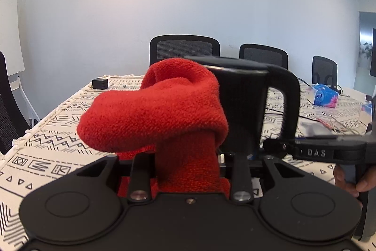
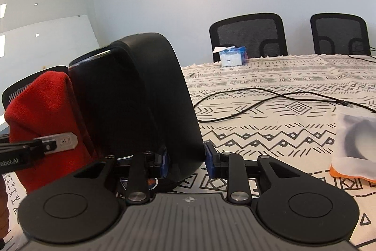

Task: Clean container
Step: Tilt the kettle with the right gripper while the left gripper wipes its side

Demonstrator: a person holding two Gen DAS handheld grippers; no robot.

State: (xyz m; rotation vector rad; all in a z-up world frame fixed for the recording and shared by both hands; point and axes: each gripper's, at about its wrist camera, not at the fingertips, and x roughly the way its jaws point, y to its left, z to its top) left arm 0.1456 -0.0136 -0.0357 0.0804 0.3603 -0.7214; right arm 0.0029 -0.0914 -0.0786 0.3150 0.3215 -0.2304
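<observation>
One black mug (image 1: 242, 107) hangs above the patterned tablecloth (image 1: 58, 133), its handle (image 2: 164, 98) clamped between the right gripper (image 2: 185, 165) fingers. One red cloth (image 1: 164, 114) is pinched in the left gripper (image 1: 188, 166) and pressed against the mug's side and rim. Three black chairs (image 1: 184, 47) stand behind the table. Two blue tissue packs (image 1: 323, 95) lie on it, and one black cable (image 2: 258, 100).

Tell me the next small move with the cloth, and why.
Probably rub the red cloth, clamped in the left gripper, around the black mug. The cloth already lies against the mug's side and rim, and the right gripper grips its handle, steadying it.
</observation>
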